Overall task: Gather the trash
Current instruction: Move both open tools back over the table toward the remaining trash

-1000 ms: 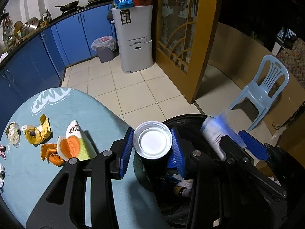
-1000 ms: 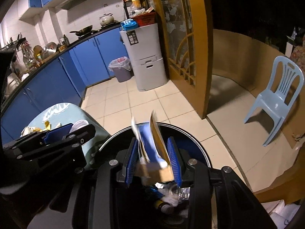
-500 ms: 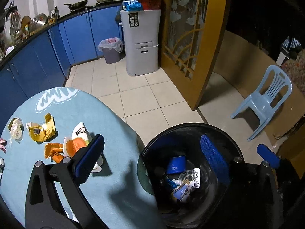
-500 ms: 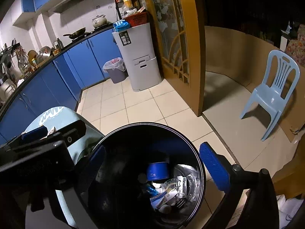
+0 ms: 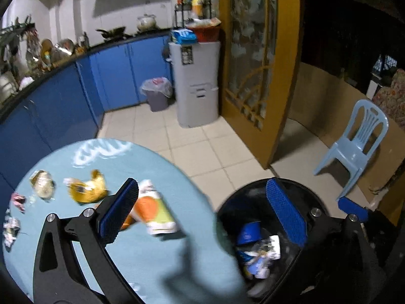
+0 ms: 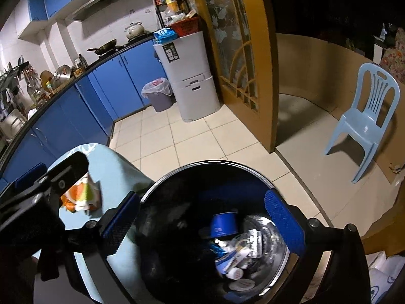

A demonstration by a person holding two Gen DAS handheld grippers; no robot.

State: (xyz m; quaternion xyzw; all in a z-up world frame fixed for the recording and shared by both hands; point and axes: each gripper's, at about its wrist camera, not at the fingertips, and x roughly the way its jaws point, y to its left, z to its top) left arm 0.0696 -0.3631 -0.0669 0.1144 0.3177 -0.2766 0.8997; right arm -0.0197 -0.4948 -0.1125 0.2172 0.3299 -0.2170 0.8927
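A black trash bin [image 5: 227, 210] stands beside the light blue round table [image 5: 157, 261]; it also shows in the right wrist view [image 6: 162, 179]. Inside lie a blue cup [image 6: 224, 224] and several wrappers [image 6: 235, 255]. My left gripper [image 5: 202, 215] is open and empty, straddling the table edge and the bin. My right gripper [image 6: 202, 223] is open and empty above the bin. On the table lie an orange and white packet [image 5: 152, 212], a yellow wrapper [image 5: 86, 190], a clear wrapper [image 5: 43, 185] and small scraps [image 5: 11, 225].
A blue kitchen counter [image 6: 83, 106] curves along the left. A grey cabinet [image 6: 189, 76] and a lined grey bin [image 6: 158, 96] stand at the back. A wooden door frame [image 6: 263, 76] and a light blue plastic chair [image 6: 367, 116] stand to the right.
Both grippers have opened. The white-lidded cup left the left gripper and the paper packet left the right one; both lie in the bin. The left gripper swung toward the table.
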